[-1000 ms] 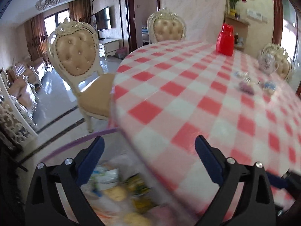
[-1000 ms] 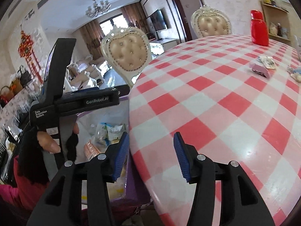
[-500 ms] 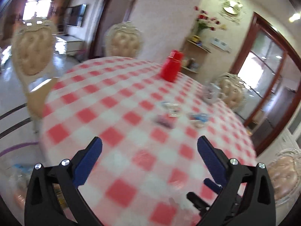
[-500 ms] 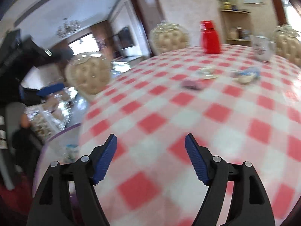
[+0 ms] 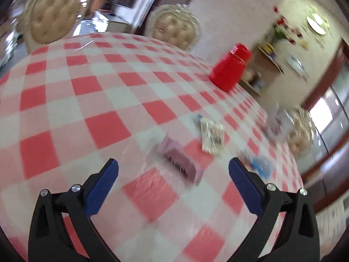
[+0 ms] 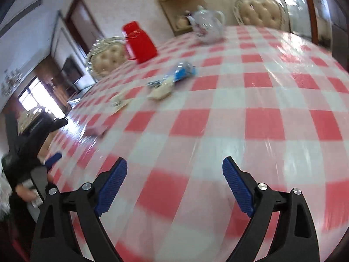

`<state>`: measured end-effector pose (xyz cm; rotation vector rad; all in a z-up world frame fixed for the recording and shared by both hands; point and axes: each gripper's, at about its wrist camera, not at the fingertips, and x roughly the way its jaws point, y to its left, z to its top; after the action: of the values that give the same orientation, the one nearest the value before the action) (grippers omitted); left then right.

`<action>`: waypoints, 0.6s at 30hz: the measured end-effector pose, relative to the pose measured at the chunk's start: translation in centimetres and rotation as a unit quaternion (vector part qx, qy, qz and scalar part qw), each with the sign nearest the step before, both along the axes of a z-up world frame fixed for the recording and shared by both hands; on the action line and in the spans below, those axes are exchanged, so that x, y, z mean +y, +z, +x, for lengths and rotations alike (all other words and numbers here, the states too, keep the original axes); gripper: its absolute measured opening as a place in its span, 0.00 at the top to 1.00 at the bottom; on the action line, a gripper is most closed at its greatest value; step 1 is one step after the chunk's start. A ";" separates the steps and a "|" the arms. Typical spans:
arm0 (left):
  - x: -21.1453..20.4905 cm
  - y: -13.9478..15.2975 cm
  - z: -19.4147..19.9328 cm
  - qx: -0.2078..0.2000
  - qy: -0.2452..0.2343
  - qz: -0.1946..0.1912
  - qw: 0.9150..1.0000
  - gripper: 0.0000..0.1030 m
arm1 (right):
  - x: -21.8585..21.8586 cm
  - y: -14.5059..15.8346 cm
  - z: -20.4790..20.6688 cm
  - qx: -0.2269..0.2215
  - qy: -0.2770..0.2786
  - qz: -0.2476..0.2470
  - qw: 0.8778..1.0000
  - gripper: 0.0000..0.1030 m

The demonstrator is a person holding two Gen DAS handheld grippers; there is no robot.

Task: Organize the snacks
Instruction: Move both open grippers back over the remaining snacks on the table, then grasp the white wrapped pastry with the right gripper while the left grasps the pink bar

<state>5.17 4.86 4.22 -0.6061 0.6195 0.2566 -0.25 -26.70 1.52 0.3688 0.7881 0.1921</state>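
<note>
Three snack packets lie on the red-and-white checked table (image 5: 109,122). A purple packet (image 5: 178,160) lies just ahead of my open left gripper (image 5: 173,171), between its fingers. A white packet (image 5: 212,136) lies beyond it and a blue packet (image 5: 260,168) sits by the right finger. In the right wrist view the blue packet (image 6: 182,72), the white packet (image 6: 120,100) and the purple packet (image 6: 97,128) lie far ahead and left of my open, empty right gripper (image 6: 174,174). The left gripper (image 6: 52,159) shows at the left edge.
A red jug (image 5: 230,67) stands at the table's far side, also in the right wrist view (image 6: 139,41). A white teapot (image 6: 208,27) stands further right. Cream padded chairs (image 5: 174,28) ring the table. A shelf unit (image 5: 261,69) stands by the wall.
Both grippers swung from the table's edge and the snack bin below it to over the tabletop. The left closed in on the purple packet. The right gripper's jaws opened wider.
</note>
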 end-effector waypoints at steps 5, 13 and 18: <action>0.5 -0.8 1.8 -0.018 0.009 -0.003 1.000 0.02 | 2.5 -0.2 6.9 0.005 0.017 -0.028 0.999 0.16; 3.0 -1.3 2.7 0.001 0.018 -0.020 1.000 0.02 | 8.4 -0.8 17.0 0.018 0.032 -0.083 0.996 0.16; 4.1 -2.2 3.5 0.031 0.015 -0.045 0.998 0.02 | 9.1 -1.3 18.7 0.039 0.040 -0.102 0.993 0.25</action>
<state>8.69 8.96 2.02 -0.6972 0.6850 0.2785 18.45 -17.61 0.23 0.1515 0.8919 0.1707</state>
